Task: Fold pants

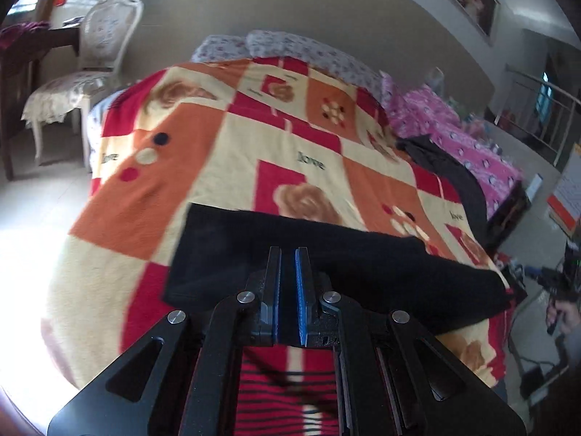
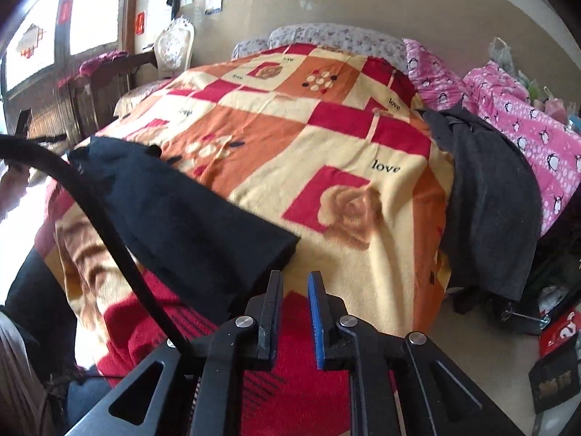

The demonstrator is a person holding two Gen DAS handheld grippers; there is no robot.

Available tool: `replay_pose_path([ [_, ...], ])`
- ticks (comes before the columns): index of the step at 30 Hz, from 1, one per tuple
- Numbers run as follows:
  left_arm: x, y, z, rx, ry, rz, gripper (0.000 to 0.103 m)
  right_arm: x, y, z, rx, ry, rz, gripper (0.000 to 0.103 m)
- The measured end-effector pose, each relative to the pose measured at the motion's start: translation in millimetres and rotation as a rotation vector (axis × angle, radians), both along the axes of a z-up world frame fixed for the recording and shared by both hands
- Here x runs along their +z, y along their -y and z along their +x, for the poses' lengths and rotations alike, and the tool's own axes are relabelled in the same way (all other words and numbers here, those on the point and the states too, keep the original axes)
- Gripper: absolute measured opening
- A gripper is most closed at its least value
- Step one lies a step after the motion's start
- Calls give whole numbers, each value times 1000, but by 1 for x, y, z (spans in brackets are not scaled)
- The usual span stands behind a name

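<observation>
One black pants (image 1: 326, 254), two grippers: left gripper (image 1: 289, 254), right gripper (image 2: 296, 279)

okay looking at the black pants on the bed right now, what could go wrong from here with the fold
1. Only the left gripper is shut on the black fabric pants; the right gripper stands open with nothing between its jaws, so that free end may sag or twist.
2. The pants lie near the edge of the patchwork orange, red and cream blanket and could slide off.
3. The dark grey garment nearby could be mistaken for them.
</observation>
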State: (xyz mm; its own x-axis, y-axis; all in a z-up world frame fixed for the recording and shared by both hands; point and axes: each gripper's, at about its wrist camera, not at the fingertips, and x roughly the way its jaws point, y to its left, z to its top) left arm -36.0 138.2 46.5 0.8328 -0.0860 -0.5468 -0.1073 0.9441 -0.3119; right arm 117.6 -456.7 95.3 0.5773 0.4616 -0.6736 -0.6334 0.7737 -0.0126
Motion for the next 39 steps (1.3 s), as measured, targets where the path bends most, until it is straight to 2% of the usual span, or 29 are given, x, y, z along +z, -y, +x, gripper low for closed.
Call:
replay_pose_path([
  [1, -9, 11, 9, -20, -32, 30, 5, 6, -3, 4, 1, -3, 37, 17],
  [3, -40, 21, 26, -48, -165, 49, 6, 16, -11, 10, 5, -10, 86, 21],
  [4, -46, 22, 21, -35, -108, 72, 6, 19, -15, 12, -3, -12, 95, 24],
  [5, -51, 21, 18, -40, -98, 59, 6, 20, -19, 13, -5, -16, 102, 25],
  [8, -58, 2, 10, -49, -82, -73, 6, 21, -38, 12, 29, -35, 98, 27],
  [10, -62, -5, 8, -61, -74, -111, 6, 16, -52, 10, 65, -47, 84, 27],
  [14, -60, -3, 4, -66, -81, -68, 6, -4, -85, 9, 130, -121, 67, 29],
  [16, -58, -7, -1, -57, -86, -50, 3, -25, -101, 5, 156, -174, 18, 31],
  [19, -57, -22, -7, -52, -81, -83, 3, -66, -112, -6, 151, -284, -43, 33],
  [20, -56, -26, -9, -43, -81, -93, 3, -67, -107, -19, 136, -221, 4, 35],
  [21, -57, -31, -12, -33, -83, -110, 3, -70, -106, -27, 151, -217, 10, 48],
  [22, -57, -35, -12, -31, -84, -131, 3, -70, -107, -36, 169, -181, -7, 52],
  [24, -53, -39, -14, -17, -93, -179, 2, -71, -110, -45, 185, -150, -60, 53],
  [26, -37, -30, -13, -12, -81, -128, 2, -63, -112, -46, 203, -166, -79, 52],
  [28, -15, -15, -12, -33, -25, -88, 3, -47, -112, -42, 214, -154, -53, 52],
  [30, 0, -6, -5, -34, 36, -83, 4, -24, -117, -36, 185, -69, 7, 52],
  [31, 3, -2, 2, -11, 43, -66, 8, -18, -121, -31, 160, -45, 41, 52],
  [33, -4, 1, 20, 30, 4, -41, 12, -13, -133, -15, 67, -17, 114, 52],
  [36, -39, -1, 37, 72, -141, -26, 12, -28, -169, 3, -15, -43, 135, 53],
  [38, -41, 4, 22, 73, -97, 22, 12, -44, -195, 1, -20, -46, 93, 52],
  [39, -41, 6, 14, 77, -103, 58, 12, -53, -206, -4, -12, -56, 73, 53],
])
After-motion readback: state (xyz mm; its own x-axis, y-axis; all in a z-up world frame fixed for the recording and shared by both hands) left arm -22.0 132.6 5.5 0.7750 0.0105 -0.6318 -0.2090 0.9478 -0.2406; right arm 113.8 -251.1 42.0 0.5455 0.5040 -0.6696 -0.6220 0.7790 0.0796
